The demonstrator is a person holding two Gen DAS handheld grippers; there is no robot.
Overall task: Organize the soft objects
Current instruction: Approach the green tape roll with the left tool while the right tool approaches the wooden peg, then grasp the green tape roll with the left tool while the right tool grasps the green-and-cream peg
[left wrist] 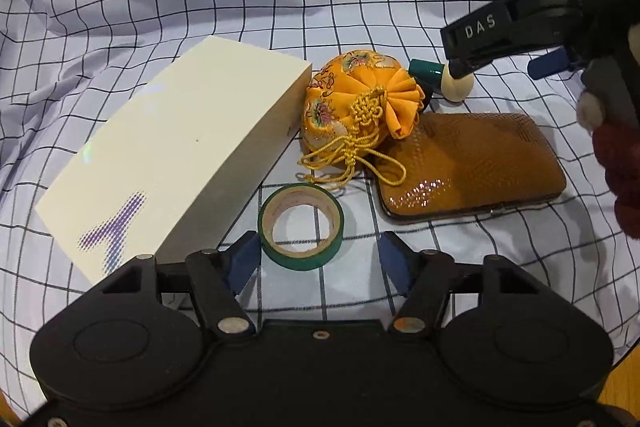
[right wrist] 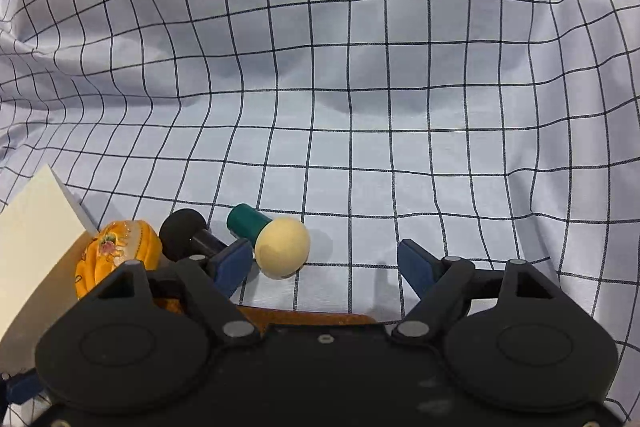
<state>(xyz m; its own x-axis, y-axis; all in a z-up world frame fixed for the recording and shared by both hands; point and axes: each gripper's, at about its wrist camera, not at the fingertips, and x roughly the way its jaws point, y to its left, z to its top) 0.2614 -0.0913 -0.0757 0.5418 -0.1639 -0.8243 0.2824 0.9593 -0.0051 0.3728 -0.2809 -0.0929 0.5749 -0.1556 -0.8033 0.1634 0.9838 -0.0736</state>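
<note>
An orange embroidered drawstring pouch (left wrist: 352, 103) lies on the checked cloth between a white box (left wrist: 172, 155) and a brown glittery case (left wrist: 472, 167). A green tape roll (left wrist: 302, 227) lies flat just ahead of my left gripper (left wrist: 320, 259), which is open; its left pad is close to the roll and its right pad stands clear. My right gripper (right wrist: 326, 261) is open over a toy with a cream head and green stem (right wrist: 280, 247), which lies near its left finger. In the right wrist view the pouch (right wrist: 120, 251) shows partly behind the gripper body.
The wrinkled checked cloth (right wrist: 360, 67) rises into folds at the back. A black round-ended item (right wrist: 184, 235) lies between the pouch and the toy. A dark red sleeve (left wrist: 620, 167) shows at the right edge of the left wrist view. The white box (right wrist: 36, 247) stands at far left.
</note>
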